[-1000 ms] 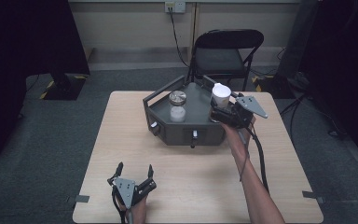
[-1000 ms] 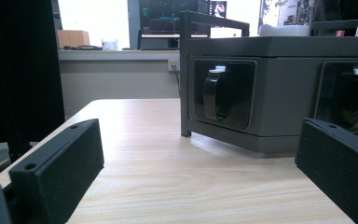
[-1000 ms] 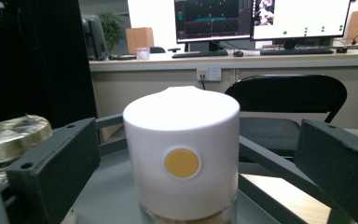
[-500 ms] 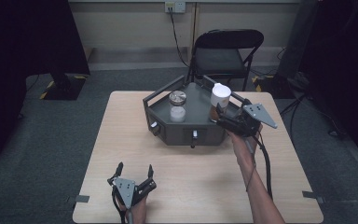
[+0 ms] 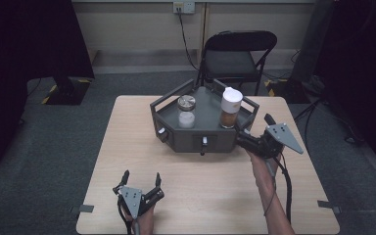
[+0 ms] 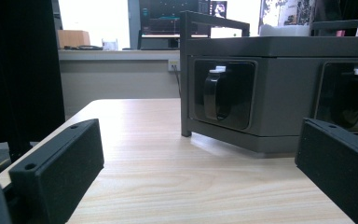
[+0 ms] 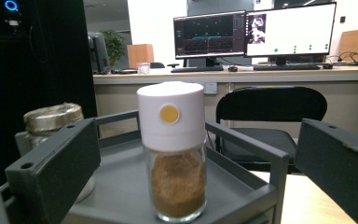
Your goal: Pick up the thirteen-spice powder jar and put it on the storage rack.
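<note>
A dark grey six-sided rack (image 5: 186,140) stands mid-table. On its top deck, at the right, is a spice jar (image 5: 230,107) with a white cap and brown powder. A glass jar (image 5: 186,111) with a metal lid and white contents stands at the left. My right gripper (image 5: 253,129) hovers open just off the rack's right front corner, clear of the spice jar. In the right gripper view the spice jar (image 7: 171,149) stands upright ahead between the spread jaws, untouched. My left gripper (image 5: 141,177) rests open near the table's front edge, with nothing in it.
The rack's side wall (image 6: 279,93) carries recessed black knobs (image 6: 218,93), seen from the left gripper view. A raised rail (image 7: 242,140) runs round the deck. A black folding chair (image 5: 240,56) stands behind the table. Bare wood lies between the rack and the left gripper.
My right gripper has drawn back from the spice jar toward the near right, jaws apart. The jar stays upright on the rack. The left gripper has not moved.
</note>
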Demonstrator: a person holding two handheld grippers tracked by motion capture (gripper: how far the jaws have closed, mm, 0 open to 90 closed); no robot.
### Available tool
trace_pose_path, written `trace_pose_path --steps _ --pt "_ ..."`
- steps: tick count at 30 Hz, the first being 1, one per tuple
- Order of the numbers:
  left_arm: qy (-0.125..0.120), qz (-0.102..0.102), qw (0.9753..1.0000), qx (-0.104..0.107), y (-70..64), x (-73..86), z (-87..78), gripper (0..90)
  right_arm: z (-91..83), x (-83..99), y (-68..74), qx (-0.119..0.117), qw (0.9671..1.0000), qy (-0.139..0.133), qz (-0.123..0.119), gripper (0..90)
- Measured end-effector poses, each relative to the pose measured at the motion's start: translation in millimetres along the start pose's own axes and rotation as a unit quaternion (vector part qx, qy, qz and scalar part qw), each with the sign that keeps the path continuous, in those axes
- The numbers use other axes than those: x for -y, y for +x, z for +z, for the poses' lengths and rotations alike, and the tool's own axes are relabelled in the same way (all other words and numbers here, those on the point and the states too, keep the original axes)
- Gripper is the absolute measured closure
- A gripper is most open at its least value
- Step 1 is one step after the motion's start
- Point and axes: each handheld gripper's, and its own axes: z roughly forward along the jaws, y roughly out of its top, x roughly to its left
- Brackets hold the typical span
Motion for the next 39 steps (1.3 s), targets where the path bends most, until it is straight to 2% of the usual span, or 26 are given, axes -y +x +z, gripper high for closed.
trace_pose_path --steps 4,6,9,11,16,24,29,39 --pt "0.0 0.0 1.0 0.0 0.0 -0.1 0.0 0.5 -12.8 6.5 0.0 -0.005 1.0 -0.006 -0.001 0.0" --pt "0.0 0.0 1.0 0.0 0.0 0.0 0.0 0.5 -18.7 9.5 1.4 -0.002 0.9999 -0.011 -0.009 0.0" --pt "0.0 0.0 1.0 0.0 0.1 0.0 0.0 0.5 -27.9 12.5 1.6 -0.002 0.9999 -0.013 -0.005 0.0" --pt "0.0 0.0 1.0 0.0 0.0 0.0 0.0 0.5 -32.8 14.9 3.4 0.002 0.9998 -0.016 -0.012 0.0" --pt "0.0 0.0 1.0 0.0 -0.2 -0.1 0.0 0.5 -45.7 20.4 2.0 -0.003 0.9999 -0.016 -0.001 0.0" --pt "0.0 0.0 1.0 0.0 -0.1 0.1 -0.1 0.5 -59.9 31.3 3.6 0.001 0.9998 -0.014 0.01 0.0" --pt "0.0 0.0 1.0 0.0 -0.1 0.1 -0.1 0.4 -66.3 40.8 7.7 0.013 0.9998 -0.013 0.005 0.0" --pt "0.0 0.0 1.0 -0.001 -0.2 0.1 -0.2 0.3 -82.9 59.7 11.0 0.024 0.9996 -0.009 0.01 0.0"
